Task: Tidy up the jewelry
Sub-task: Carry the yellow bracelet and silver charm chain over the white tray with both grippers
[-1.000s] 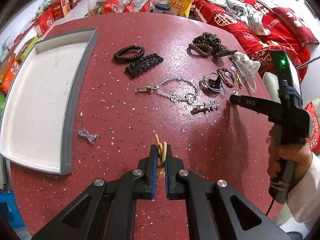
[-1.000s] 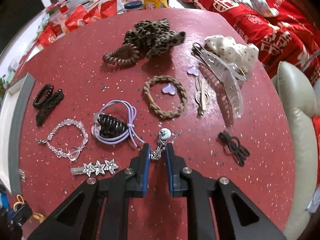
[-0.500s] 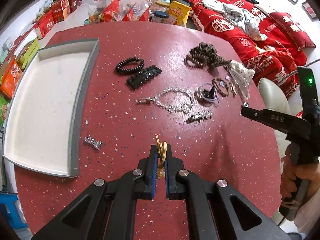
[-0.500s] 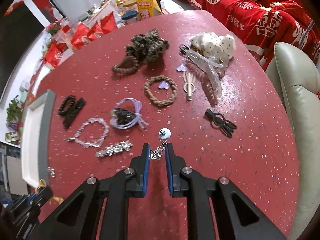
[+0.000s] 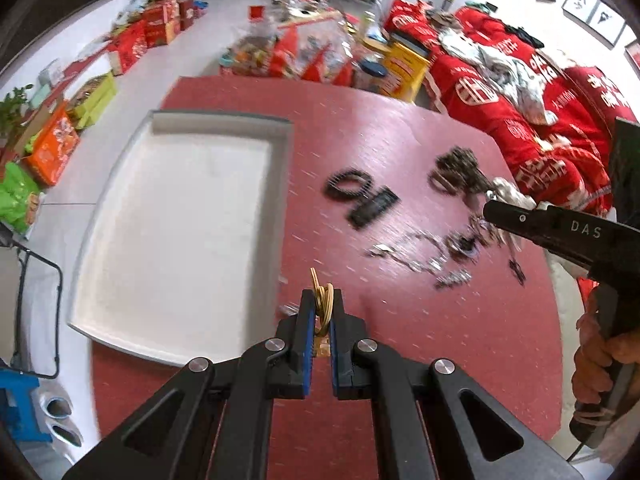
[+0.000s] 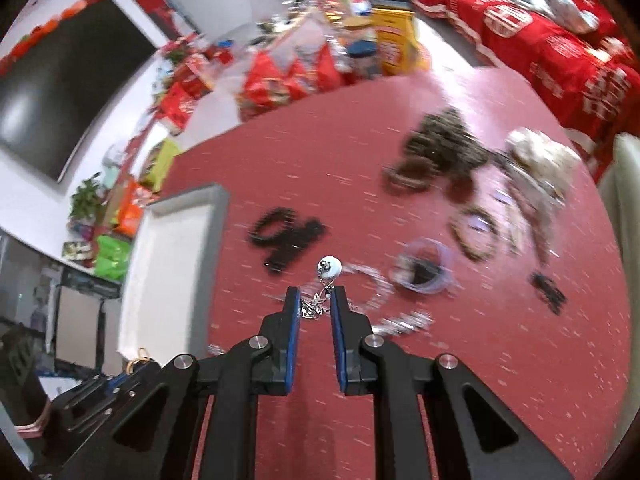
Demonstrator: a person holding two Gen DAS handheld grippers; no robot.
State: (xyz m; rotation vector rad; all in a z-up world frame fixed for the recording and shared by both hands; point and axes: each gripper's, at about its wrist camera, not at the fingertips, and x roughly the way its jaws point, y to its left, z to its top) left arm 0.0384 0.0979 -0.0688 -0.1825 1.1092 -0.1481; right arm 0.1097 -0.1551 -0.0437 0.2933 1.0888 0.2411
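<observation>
My left gripper [image 5: 321, 304] is shut on a gold earring [image 5: 322, 300] and holds it well above the red table, near the right rim of the white tray [image 5: 172, 224]. My right gripper [image 6: 314, 304] is shut on a silver dangling earring with a white bead [image 6: 329, 267], also lifted above the table. The right gripper shows in the left wrist view [image 5: 496, 210] over the jewelry pile. The tray shows in the right wrist view [image 6: 168, 264] at the left.
Black hair ties and a clip [image 5: 360, 196], a crystal bracelet [image 5: 412, 256], a leopard scrunchie [image 5: 456, 172] and other hair pieces lie on the red table [image 5: 440, 340], blurred. Snack boxes line the floor at left. A red sofa [image 5: 520, 92] stands behind.
Both grippers have risen and swung left toward the tray, each still holding its earring. The view is motion-blurred now.
</observation>
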